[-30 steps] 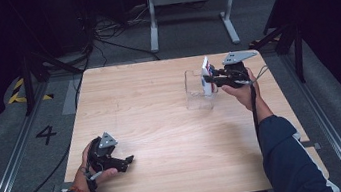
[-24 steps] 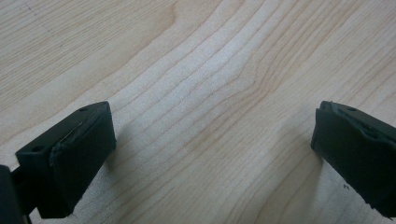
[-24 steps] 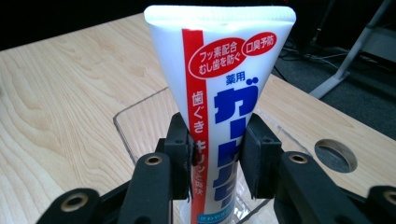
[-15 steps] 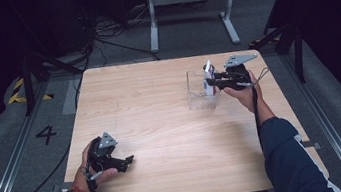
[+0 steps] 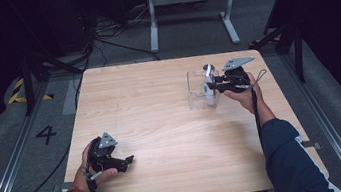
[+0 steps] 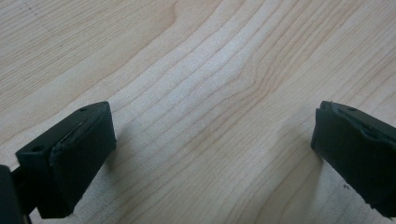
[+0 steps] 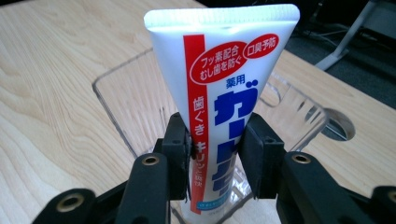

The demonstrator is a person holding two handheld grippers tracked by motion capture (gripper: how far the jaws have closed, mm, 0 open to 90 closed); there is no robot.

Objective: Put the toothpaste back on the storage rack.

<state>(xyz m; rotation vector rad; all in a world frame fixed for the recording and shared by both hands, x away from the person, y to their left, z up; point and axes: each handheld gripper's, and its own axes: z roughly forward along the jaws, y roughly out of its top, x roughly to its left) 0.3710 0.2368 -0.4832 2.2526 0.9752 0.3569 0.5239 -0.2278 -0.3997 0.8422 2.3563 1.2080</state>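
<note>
A person seated at the near edge of a wooden table [image 5: 160, 107] works 2 hand-held grippers. The right gripper [image 5: 213, 87], out toward the table's far right corner, has its jaws clamped on a white toothpaste tube [image 7: 219, 116], gripping it across its flat printed body below the crimped end. The jaws have just been easing open a little, yet in the right gripper view the pads [image 7: 180, 154] press both sides of the tube. The tube stands nearly upright, crimped end up, its lower end inside a clear plastic container [image 7: 299, 116] that sits on the table near the right edge; in the high view the tube [image 5: 208, 84] rises above the container [image 5: 198, 89]. Whether its bottom rests on the container floor cannot be told.

The left gripper [image 5: 126, 162] lies low by the near left corner, its jaws wide apart with nothing but bare wood grain between them.

The tube looks light and soft-walled, likely to dent or squirm under a hard squeeze, with a glossy skin that could slip. The flat faces of its body, where the pads sit now, seem the soundest hold. The container appears thin, light and easy to tip or nudge, so the tube wants a gentle, straight release.
</note>
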